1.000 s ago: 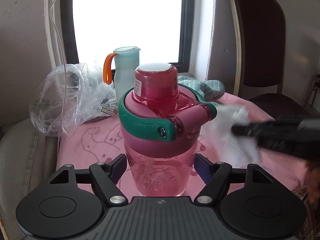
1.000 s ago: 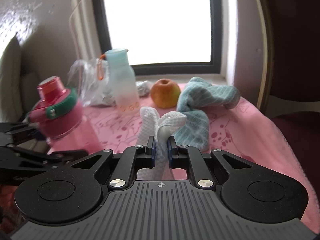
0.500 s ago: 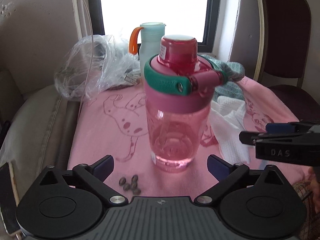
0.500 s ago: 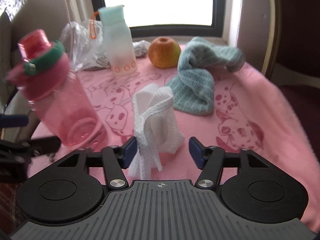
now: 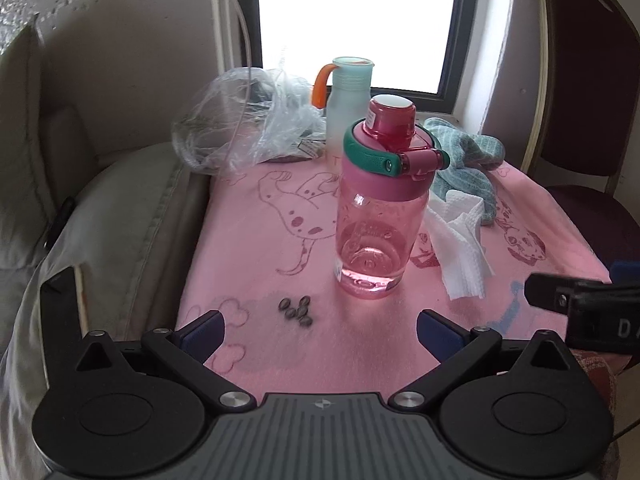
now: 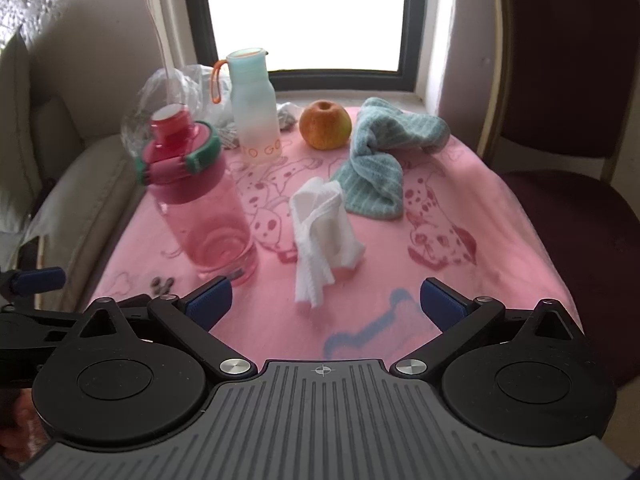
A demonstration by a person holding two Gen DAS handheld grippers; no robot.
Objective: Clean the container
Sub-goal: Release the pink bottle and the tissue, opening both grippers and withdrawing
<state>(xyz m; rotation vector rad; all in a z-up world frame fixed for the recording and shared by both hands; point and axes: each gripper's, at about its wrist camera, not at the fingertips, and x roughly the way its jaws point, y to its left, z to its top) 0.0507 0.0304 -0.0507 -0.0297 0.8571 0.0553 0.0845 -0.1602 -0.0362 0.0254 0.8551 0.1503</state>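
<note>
A pink see-through bottle (image 5: 378,216) with a pink and green lid stands upright on the pink cloth (image 5: 256,248). It also shows in the right wrist view (image 6: 204,208). A crumpled white paper towel (image 6: 322,232) lies just right of it, also seen in the left wrist view (image 5: 460,248). My left gripper (image 5: 320,330) is open and empty, a short way in front of the bottle. My right gripper (image 6: 326,300) is open and empty, just in front of the towel.
A frosted pale bottle (image 6: 256,112) with an orange loop, a clear plastic bag (image 5: 248,120), an apple (image 6: 325,124) and a teal towel (image 6: 384,160) lie at the back by the window. Several small dark seeds (image 5: 298,310) lie front left. A chair (image 6: 560,120) stands right, a cushion (image 5: 112,220) left.
My left gripper let go of the pink bottle and drew back. My right gripper opened, released the white paper towel on the cloth and drew back.
</note>
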